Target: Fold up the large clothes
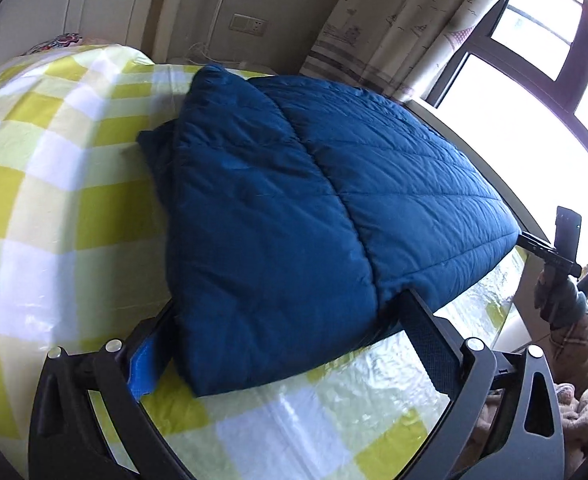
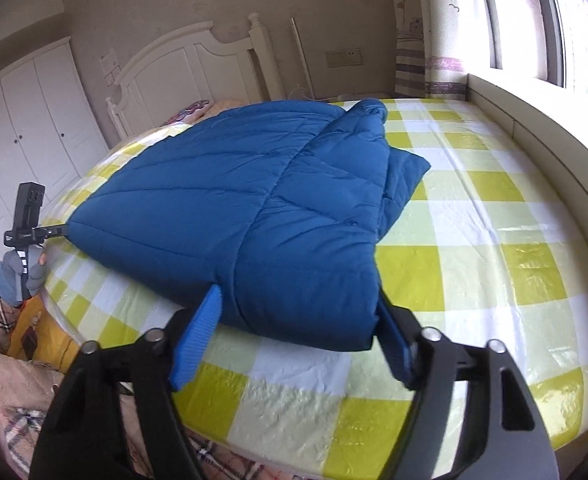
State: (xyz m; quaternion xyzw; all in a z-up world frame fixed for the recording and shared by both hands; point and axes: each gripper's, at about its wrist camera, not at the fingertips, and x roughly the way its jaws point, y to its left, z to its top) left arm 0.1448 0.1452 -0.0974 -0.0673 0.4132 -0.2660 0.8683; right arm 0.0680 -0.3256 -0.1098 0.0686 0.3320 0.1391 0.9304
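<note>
The blue padded jacket [image 1: 294, 208] lies partly folded on the checked bedsheet [image 1: 54, 200], its near hem reaching in between both sets of jaws. The left gripper [image 1: 286, 344] stands wide around one near corner, the right gripper [image 2: 294, 340] around the other — pads beside the fabric, though I cannot tell whether either presses. This looks like the start of a lengthwise fold. Next, both need to close firmly on the thick hem, then lift and carry it away — evenly.

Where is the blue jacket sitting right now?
The blue jacket lies folded on the checked bed cover, at the near edge. Its near hem sits between both grippers' fingers, left gripper and right gripper.
</note>
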